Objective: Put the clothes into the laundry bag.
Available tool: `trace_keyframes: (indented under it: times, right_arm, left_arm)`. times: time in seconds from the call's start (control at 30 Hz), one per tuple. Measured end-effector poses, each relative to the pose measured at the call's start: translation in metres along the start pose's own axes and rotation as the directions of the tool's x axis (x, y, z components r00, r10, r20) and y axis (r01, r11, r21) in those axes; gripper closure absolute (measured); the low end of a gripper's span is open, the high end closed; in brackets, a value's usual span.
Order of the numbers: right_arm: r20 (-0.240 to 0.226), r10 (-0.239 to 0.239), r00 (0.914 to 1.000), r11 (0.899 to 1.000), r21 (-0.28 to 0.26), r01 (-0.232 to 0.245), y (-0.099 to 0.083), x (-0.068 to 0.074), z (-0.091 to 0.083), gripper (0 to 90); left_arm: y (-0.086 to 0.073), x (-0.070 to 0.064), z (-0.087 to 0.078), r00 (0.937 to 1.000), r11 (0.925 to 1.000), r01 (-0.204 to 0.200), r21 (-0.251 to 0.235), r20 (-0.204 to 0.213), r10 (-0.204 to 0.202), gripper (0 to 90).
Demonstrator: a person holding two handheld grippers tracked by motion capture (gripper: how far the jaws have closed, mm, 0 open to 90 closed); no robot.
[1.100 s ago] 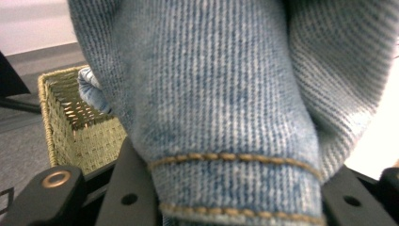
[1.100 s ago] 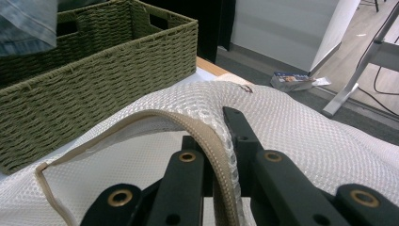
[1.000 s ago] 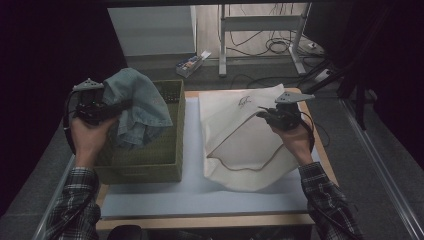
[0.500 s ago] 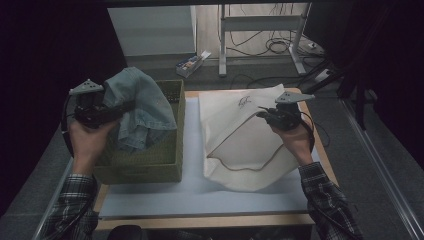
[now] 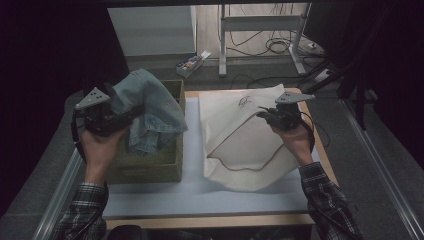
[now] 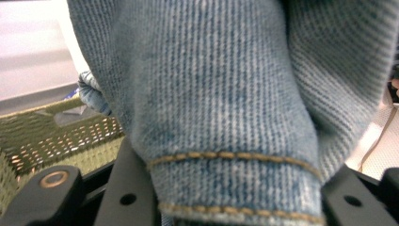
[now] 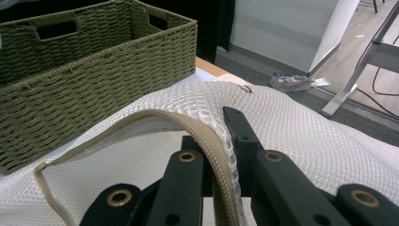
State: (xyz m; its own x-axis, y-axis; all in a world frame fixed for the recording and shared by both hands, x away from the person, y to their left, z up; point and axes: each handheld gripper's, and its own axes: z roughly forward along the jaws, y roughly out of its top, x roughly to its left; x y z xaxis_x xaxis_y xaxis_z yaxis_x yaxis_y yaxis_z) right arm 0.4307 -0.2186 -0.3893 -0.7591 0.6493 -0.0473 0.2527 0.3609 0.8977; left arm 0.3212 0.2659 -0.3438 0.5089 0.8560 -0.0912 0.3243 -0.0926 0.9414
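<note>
A light blue denim garment (image 5: pixel 150 107) hangs bunched over a green woven basket (image 5: pixel 145 167) at the table's left. My left gripper (image 5: pixel 127 114) is shut on the denim and holds it above the basket. The left gripper view looks straight onto the denim (image 6: pixel 211 94), with its stitched hem between the jaws and the basket (image 6: pixel 47 132) behind. A white mesh bag (image 5: pixel 240 145) with a beige edge lies at the right. My right gripper (image 5: pixel 265 114) is shut on the bag's raised rim. In the right gripper view the beige rim (image 7: pixel 202 132) runs between the jaws of the right gripper (image 7: pixel 211 136).
A pale blue mat (image 5: pixel 190 195) covers the wooden table. The basket (image 7: pixel 94 61) stands just left of the bag. On the floor beyond the table lie a small box (image 5: pixel 192 62), white frame legs (image 5: pixel 222 45) and cables (image 5: pixel 280 47).
My left gripper has shifted the denim slightly to the right, so it hangs further over the basket's right wall. The right gripper and the bag have hardly moved.
</note>
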Motion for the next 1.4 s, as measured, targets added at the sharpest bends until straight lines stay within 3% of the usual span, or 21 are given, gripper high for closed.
trace_keyframes:
  times: [0.67, 0.97, 1.07, 1.4]
  right_arm:
    - [0.003, -0.005, 1.0, 1.0, -0.001, 0.005, 0.0, 0.0, 0.0, 83.8]
    - [0.004, -0.005, 1.0, 1.0, -0.001, 0.005, 0.0, 0.0, 0.0, 83.7]
    - [0.003, -0.005, 1.0, 1.0, -0.001, 0.005, -0.001, 0.0, 0.001, 83.7]
    - [0.005, -0.007, 1.0, 1.0, -0.002, 0.007, -0.001, 0.0, 0.001, 83.7]
  left_arm:
    - [-0.007, -0.037, 0.008, 0.9938, 0.9931, -0.042, -0.11, 0.098, 0.052, 59.7]
    - [-0.009, -0.062, 0.012, 0.9826, 0.9886, -0.071, -0.133, 0.162, 0.092, 59.6]
    - [-0.01, -0.072, 0.015, 0.9752, 0.9869, -0.079, -0.14, 0.194, 0.106, 59.5]
    - [-0.012, -0.092, 0.022, 0.9595, 0.9841, -0.087, -0.154, 0.252, 0.125, 59.4]
